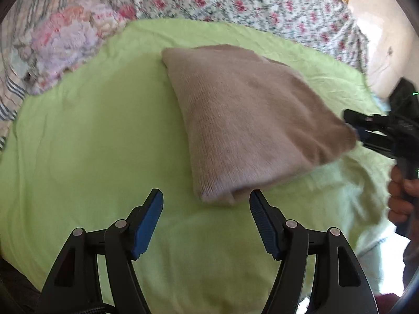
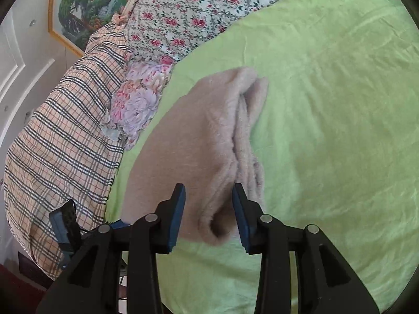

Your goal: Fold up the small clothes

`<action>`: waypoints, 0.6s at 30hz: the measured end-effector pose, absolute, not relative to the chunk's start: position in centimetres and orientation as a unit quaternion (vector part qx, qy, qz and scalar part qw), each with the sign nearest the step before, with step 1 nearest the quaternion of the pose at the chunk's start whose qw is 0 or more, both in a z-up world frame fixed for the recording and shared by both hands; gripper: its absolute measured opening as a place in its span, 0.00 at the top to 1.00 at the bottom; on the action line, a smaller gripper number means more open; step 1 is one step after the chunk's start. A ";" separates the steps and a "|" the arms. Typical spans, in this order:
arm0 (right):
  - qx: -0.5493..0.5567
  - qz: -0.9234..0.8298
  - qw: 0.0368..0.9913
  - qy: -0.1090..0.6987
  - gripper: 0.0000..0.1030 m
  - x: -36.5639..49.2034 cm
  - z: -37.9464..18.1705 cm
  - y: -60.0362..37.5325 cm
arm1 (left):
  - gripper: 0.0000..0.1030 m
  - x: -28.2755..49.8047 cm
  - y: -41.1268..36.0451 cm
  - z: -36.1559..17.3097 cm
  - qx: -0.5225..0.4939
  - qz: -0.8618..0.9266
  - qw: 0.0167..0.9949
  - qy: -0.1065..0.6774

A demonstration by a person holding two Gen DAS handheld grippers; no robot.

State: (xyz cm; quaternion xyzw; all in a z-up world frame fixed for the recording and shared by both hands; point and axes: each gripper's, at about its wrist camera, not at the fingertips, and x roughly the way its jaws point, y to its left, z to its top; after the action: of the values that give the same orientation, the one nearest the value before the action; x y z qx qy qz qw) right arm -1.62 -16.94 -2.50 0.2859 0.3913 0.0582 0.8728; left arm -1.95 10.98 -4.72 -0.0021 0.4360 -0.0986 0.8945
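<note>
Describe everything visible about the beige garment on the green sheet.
The beige garment is a soft, fuzzy knit, folded into a thick, roughly rectangular bundle. It lies flat on the green sheet, with stacked layer edges showing along one side in the right wrist view. One corner sits between the open fingers of the right gripper; whether they touch it is unclear. The left gripper stands open just short of another corner.
</note>
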 end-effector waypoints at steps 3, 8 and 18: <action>0.280 0.056 0.872 0.399 0.63 -1.3 -3.2 -16.5 | 0.38 -1.0 10.8 -5.2 -0.004 -0.074 0.900 0.429; 0.268 0.068 0.861 0.427 0.94 -0.5 -4.2 -15.8 | 0.80 -0.3 11.6 -5.7 -0.020 -0.047 0.902 0.430; 0.194 0.000 0.865 0.463 0.95 -0.9 -5.6 -16.9 | 0.93 -0.5 9.8 -6.6 0.019 -0.014 0.891 0.454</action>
State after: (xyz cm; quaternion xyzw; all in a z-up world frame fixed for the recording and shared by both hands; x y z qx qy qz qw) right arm -0.93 -16.92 -5.62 0.1944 0.4630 0.0000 0.8648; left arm -0.54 9.82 -6.62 0.0193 0.4535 -0.0139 0.8909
